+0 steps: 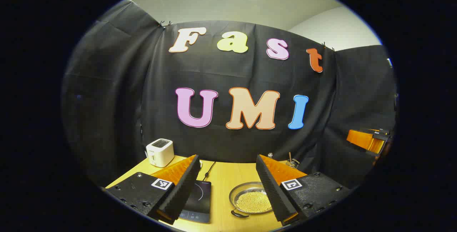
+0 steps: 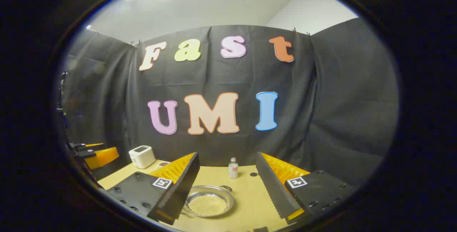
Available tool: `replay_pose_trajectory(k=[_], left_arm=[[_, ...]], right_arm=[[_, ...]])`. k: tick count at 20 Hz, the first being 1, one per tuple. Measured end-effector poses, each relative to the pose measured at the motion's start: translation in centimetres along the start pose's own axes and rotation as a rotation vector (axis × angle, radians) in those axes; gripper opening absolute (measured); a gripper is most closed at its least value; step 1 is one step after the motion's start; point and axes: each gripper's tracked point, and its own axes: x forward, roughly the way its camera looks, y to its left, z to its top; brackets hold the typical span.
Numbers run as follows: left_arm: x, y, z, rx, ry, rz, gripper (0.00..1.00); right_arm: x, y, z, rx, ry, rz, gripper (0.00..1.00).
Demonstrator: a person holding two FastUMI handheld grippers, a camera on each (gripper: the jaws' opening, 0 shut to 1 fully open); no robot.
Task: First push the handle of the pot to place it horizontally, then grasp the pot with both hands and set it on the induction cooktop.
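1. Counter [image 1: 225, 185]: pale wood-look top, smooth and matt, set against the black cloth wall.
2. Pot [image 1: 250, 198]: shallow, round, shiny metal with a thin rim, its bottom covered with small pale yellow beads. It sits on the counter just to the right of the cooktop, apart from it. In the left gripper view a short dark curved handle [image 1: 239, 214] lies at its near-left edge; in the right gripper view the pot [image 2: 209, 200] shows a small dark loop at its far rim.
3. Cooktop [image 1: 197, 201]: flat, glossy black glass slab with a faint ring marking; a black cord [image 1: 209, 170] runs from its far edge towards the wall.
4. Toaster [image 1: 160, 152]: white, boxy, rounded corners, dark slot on top, at the far-left corner of the counter.
5. Small bottle [image 2: 233, 168]: clear with a metal cap, upright near the wall, beyond the pot.
6. Left gripper [image 1: 227, 185]: jaws spread wide, ribbed inner faces, holding nothing and touching nothing; they hang above the counter, with the cooktop and the pot between and below them.
7. Right gripper [image 2: 227, 185]: jaws spread wide, holding nothing, above the counter; the pot lies below, nearer the left-hand jaw.
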Motion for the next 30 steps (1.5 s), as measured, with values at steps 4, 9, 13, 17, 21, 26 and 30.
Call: replay_pose_trajectory(k=[4, 9, 13, 17, 21, 26, 30], left_arm=[[1.9, -1.9, 0.0, 0.039, 0.015, -0.047, 0.95], [3.0, -4.0, -0.3, 0.038, 0.021, -0.086, 0.95], [3.0, -4.0, -1.1, 0.039, 0.043, -0.071, 0.95], [2.9, -3.8, -1.6, 0.042, 0.04, -0.05, 0.95], [2.3, -3.6, -2.5, 0.064, 0.054, -0.02, 0.95], [1.7, -3.3, -3.1, 0.06, 0.067, 0.019, 0.92], [1.6, -3.0, -2.9, 0.075, 0.067, 0.054, 0.95]], right_arm=[[-0.2, -2.3, 0.4, -0.013, -0.008, -0.063, 0.98], [0.1, -4.0, 0.3, 0.006, -0.007, -0.091, 0.99], [0.5, -4.4, -0.2, -0.005, 0.004, -0.086, 0.99], [0.8, -4.5, -0.9, -0.011, 0.008, -0.067, 0.99], [1.2, -4.4, -1.8, -0.005, 0.021, -0.041, 0.99], [2.3, -4.0, -2.0, 0.009, 0.03, 0.007, 1.0], [3.3, -3.6, -2.4, 0.037, 0.03, 0.047, 0.87]])
